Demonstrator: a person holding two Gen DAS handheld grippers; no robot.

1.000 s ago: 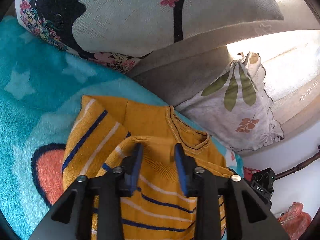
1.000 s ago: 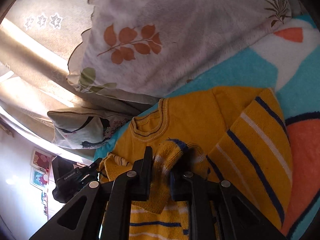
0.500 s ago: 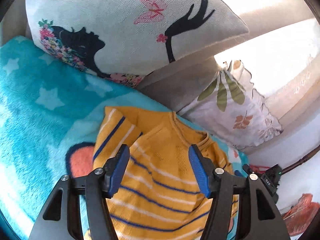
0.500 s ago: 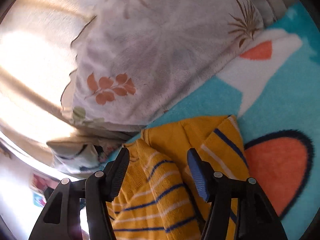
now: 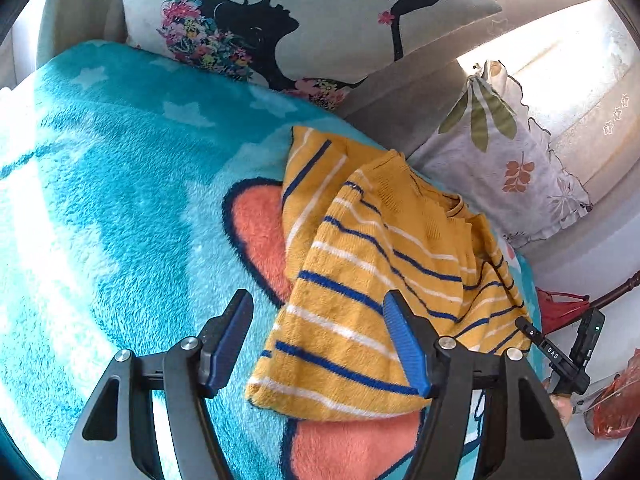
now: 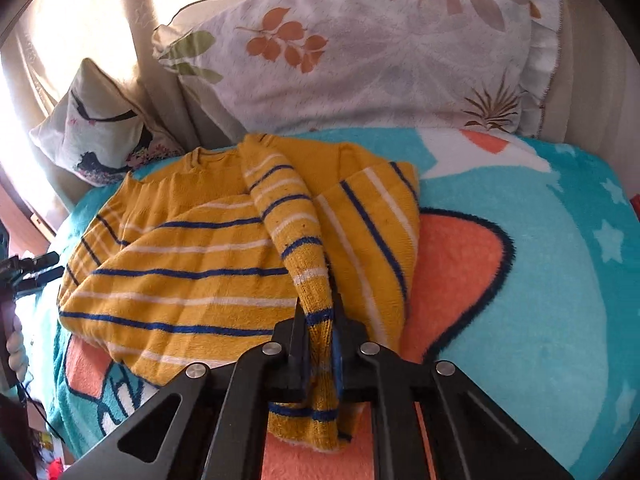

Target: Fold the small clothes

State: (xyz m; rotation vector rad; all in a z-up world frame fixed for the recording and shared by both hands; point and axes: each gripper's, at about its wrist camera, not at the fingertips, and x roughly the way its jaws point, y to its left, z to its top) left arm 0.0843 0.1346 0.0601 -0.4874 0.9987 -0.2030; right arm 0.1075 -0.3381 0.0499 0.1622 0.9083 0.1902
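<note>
Reclosed right gripper pinches sleeve (cuff seemingly hidden).

Bright sun thru curtain w/ glare, sharp centre, fisheye-bent dark edges.

One yellow striped sweater lies on one turquoise blanket. Beyond the tools rest two pillows: one printed with a woman's silhouette and one with leaves. Two tools show: the left tool and the right tool.
</note>
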